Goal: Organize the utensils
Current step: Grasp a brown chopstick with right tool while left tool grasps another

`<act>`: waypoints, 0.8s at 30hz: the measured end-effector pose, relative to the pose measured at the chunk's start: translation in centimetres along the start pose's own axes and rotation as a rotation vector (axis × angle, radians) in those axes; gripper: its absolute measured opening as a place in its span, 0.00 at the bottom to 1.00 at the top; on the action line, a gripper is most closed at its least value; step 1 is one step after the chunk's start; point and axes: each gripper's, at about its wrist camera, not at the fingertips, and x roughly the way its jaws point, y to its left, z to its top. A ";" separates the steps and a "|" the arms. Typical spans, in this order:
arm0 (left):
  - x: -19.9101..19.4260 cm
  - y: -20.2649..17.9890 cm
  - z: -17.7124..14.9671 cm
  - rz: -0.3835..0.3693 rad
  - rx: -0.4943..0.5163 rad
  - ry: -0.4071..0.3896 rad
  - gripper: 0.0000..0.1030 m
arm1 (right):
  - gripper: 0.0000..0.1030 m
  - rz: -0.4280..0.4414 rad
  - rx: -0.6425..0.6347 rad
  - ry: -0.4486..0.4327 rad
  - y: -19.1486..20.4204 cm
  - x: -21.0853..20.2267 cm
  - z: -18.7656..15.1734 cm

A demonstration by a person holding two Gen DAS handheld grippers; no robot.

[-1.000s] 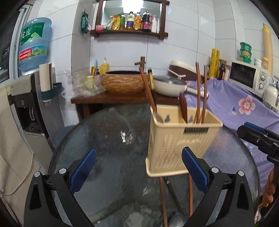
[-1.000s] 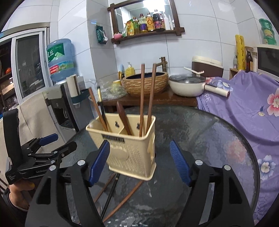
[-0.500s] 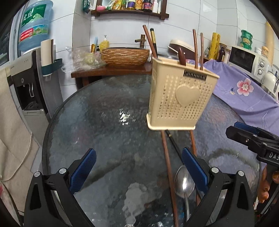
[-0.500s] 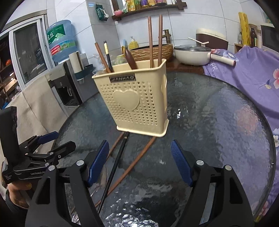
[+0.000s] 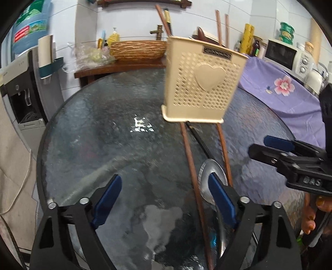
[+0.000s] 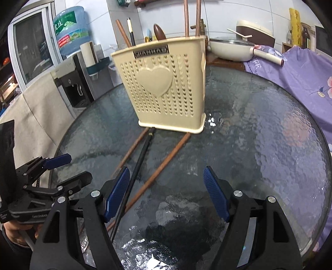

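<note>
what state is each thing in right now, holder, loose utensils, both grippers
utensil holder: upright on the glass table, sticks and a spoon standing in it
loose chopsticks: lying flat on the table, ends at the holder's base
metal spoon: lying flat, bowl by the left gripper's finger
left gripper: empty, jaws closing
right gripper: open, empty

Utensil holder [image 6: 166,91] stands upright on worktop [image 6: 259,145], toward far side. Chopsticks [image 6: 192,18] & other utensils stick up inside it. On worktop just in front of holder: loose sticks [image 6: 159,172] w/ far ends at its base, fanning toward the viewer; spoon [image 5: 207,172] lies btwn two of them. Left hand-held gripper [image 5: 166,199] hangs over spoon & sticks, jaws closing, nothing gripped. Right hand-held gripper [image 6: 167,193] right of it. Behind worktop: side table w/ basket [image 5: 138,49].
</note>
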 end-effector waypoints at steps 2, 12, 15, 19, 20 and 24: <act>0.1 -0.7 -0.3 -0.014 0.018 0.009 0.75 | 0.70 -0.008 0.012 0.016 -0.2 0.4 -0.1; 1.1 -1.7 0.1 -0.010 0.040 0.026 0.63 | 0.49 -0.061 0.040 0.097 0.0 3.8 2.0; 1.5 -1.1 1.0 0.007 0.028 0.026 0.59 | 0.43 -0.075 0.040 0.119 0.5 4.8 2.7; 2.4 -1.1 2.4 0.013 0.045 0.035 0.52 | 0.40 -0.106 0.043 0.142 0.5 6.1 3.3; 2.9 -1.2 2.8 0.011 0.052 0.044 0.50 | 0.39 -0.115 0.042 0.148 0.6 6.4 3.4; 4.5 -1.1 4.1 -0.010 0.058 0.075 0.45 | 0.36 -0.129 0.039 0.173 0.6 7.3 3.8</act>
